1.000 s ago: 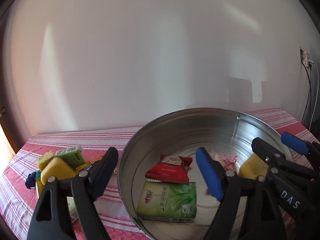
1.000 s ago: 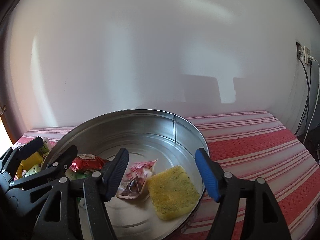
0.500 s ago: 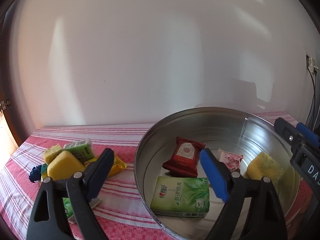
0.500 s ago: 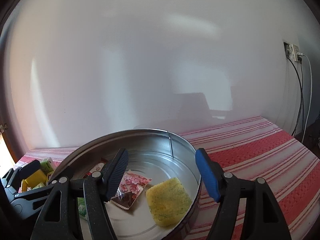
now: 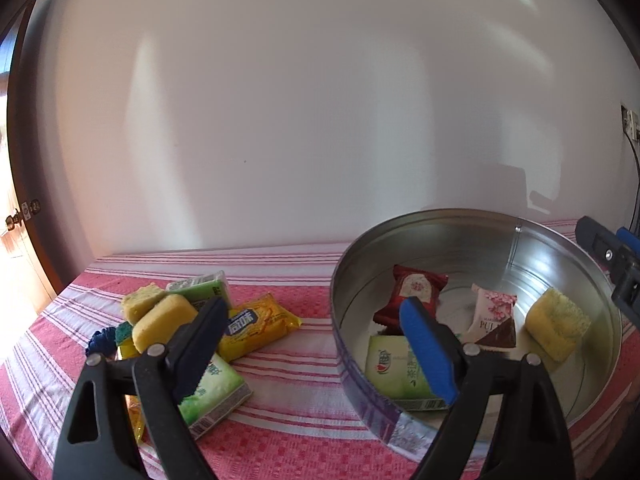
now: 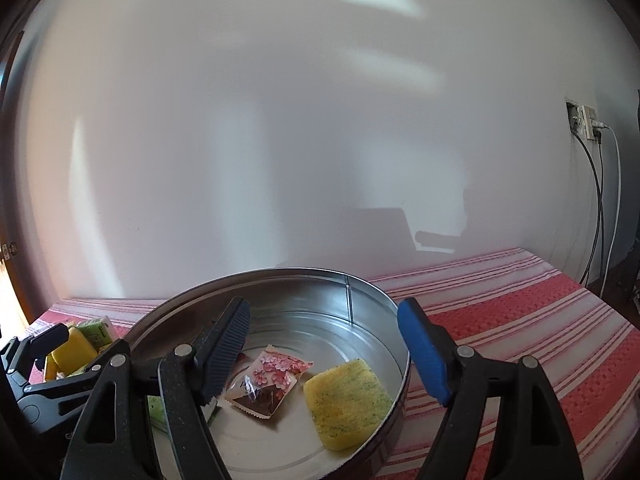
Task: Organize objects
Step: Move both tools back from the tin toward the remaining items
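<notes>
Since the left tool [image 5: 308, 340] is empty with its jaws wide, and it hangs between the pile and the tin [image 5: 352, 384], your next pick is from the pile on the striped surface [image 5: 304, 432]. 4 items already lie in the tin: red packet [image 5: 412, 288], green tissue pack [image 5: 390, 372], pink packet [image 6: 266, 382], yellow sponge [image 6: 348, 400].

Left of the tin: yellow snack bag [image 5: 256, 326], a green pack [image 5: 216, 388] partly under the left finger, a 2nd green pack [image 5: 204, 286] further back, 2 yellow sponges, something blue I can't identify.

Suggestions:
- Take the yellow snack bag first. It sits on top, nearest the tin, and looks clear of its neighbours on the tin side.
- Come in low and square to its short width, so the pads close on the bag body, not the crimped end.
- It looks slippery; close fully before lifting.
- Clear the tin's wall on the way over and release low.

Right tool [image 6: 322, 350] is over the tin, jaws opening, nothing between them. Keep it out of the left one's path.
</notes>
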### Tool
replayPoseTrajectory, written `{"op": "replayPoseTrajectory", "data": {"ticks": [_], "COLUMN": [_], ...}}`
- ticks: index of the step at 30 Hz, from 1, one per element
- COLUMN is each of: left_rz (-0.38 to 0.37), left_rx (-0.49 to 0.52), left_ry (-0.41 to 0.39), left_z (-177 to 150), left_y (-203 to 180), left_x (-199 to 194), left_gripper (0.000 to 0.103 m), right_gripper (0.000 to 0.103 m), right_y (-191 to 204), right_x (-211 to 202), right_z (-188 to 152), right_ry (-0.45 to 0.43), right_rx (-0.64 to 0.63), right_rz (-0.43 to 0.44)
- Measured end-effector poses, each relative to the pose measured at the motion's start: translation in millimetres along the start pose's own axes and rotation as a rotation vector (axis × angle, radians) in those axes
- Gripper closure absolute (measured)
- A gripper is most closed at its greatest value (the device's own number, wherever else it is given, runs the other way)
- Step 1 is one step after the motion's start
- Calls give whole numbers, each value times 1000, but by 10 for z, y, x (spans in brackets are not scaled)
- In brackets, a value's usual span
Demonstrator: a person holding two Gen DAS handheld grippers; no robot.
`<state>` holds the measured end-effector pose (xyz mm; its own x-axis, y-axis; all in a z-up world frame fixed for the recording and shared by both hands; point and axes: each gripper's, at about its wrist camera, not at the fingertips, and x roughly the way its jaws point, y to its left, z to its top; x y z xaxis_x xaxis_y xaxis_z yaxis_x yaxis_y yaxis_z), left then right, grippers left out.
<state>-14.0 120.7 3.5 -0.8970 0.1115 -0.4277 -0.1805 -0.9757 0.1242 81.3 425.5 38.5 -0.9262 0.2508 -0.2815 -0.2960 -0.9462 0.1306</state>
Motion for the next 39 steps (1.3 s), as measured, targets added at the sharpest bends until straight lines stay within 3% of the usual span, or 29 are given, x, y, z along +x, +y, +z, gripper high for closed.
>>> {"op": "replayPoseTrajectory", "data": {"ticks": [13,23,28,33,39], "left_rz": [47,145,197,189,154], "left_rx": [-75,-192,-262,-365,-396], "left_ry": [64,142,202,293,371], "left_z": [-127,-253,-329,-432,-523], "left_y": [632,1279,1618,1840,1883], "left_x": [15,106,193,347,485], "left_gripper": [14,14,14,18,18], "right_gripper": [25,25,25,25,25], "right_y": [284,866,1191,1576,1813], "right_x": [-163,-270,-244,-238,-209], "right_z": [-89,-193,-272,-346,-404], "right_ry": [2,20,72,100,144], "right_rx": [-9,-65,-42,-91,-116], "right_rz": [0,45,119,181,221]}}
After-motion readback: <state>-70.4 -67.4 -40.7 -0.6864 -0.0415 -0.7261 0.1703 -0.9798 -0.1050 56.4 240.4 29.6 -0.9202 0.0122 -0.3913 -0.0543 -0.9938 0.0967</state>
